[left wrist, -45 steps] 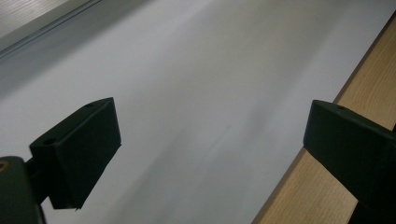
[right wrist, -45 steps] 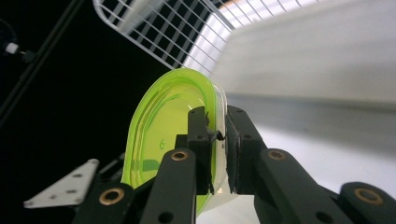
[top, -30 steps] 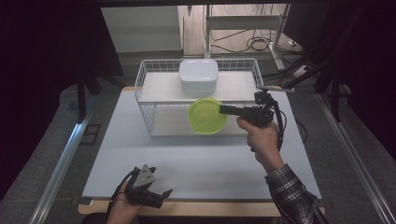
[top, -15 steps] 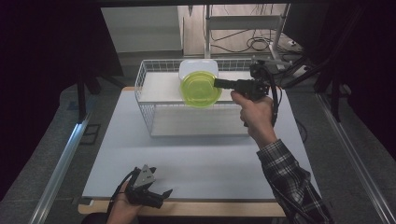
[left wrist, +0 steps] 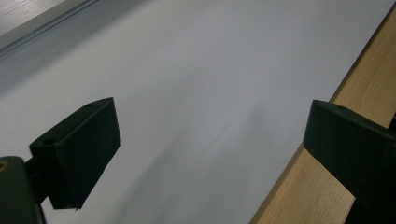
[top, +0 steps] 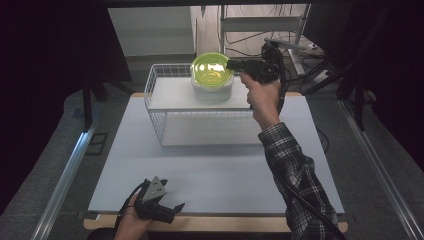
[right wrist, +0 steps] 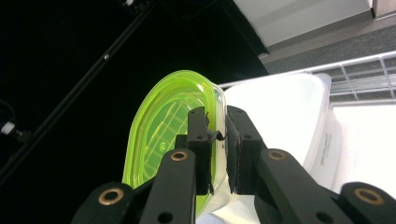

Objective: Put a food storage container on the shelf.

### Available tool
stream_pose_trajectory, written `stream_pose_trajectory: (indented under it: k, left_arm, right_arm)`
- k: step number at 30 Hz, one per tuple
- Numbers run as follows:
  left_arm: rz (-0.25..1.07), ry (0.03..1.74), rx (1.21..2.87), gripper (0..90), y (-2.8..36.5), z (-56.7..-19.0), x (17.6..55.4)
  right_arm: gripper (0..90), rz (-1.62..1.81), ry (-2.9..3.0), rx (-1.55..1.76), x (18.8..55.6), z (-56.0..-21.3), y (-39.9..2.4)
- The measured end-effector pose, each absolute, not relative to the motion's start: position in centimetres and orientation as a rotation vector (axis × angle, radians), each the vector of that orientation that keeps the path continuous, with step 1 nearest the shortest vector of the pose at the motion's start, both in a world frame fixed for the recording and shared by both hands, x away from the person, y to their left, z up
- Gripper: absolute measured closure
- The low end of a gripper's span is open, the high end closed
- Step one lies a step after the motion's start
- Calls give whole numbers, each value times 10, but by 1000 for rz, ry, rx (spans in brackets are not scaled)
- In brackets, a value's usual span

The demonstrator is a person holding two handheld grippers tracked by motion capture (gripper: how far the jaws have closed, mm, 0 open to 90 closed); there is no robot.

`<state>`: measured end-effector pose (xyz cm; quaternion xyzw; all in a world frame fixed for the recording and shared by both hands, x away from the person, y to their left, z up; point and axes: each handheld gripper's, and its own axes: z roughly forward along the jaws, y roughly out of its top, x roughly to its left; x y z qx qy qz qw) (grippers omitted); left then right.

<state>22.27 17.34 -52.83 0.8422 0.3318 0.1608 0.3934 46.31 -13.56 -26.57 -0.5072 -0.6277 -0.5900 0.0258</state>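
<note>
Right gripper point(top: 231, 64) clenched on rim of green bowl point(top: 212, 68), held over white container point(top: 212, 89) in wire basket point(top: 155, 107). Left gripper point(top: 172, 209) idle, jaws apart, at near table edge. Advice: level bowl, centre it, lower gently, then release.

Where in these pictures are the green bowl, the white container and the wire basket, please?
green bowl point(top: 212, 74), high view, inside of the bowl.
white container point(right wrist: 285, 116), right gripper view, its top.
wire basket point(top: 200, 124), high view, front wire wall.
</note>
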Motion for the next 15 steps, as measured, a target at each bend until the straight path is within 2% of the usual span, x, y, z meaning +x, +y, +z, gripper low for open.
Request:
stream_pose_trajectory:
  k: [15]
  left_arm:
    - [398, 828, 2147, 37, 172, -529, 222]
  right_arm:
    - [790, -1809, -1962, -1692, 485, -258, -123]
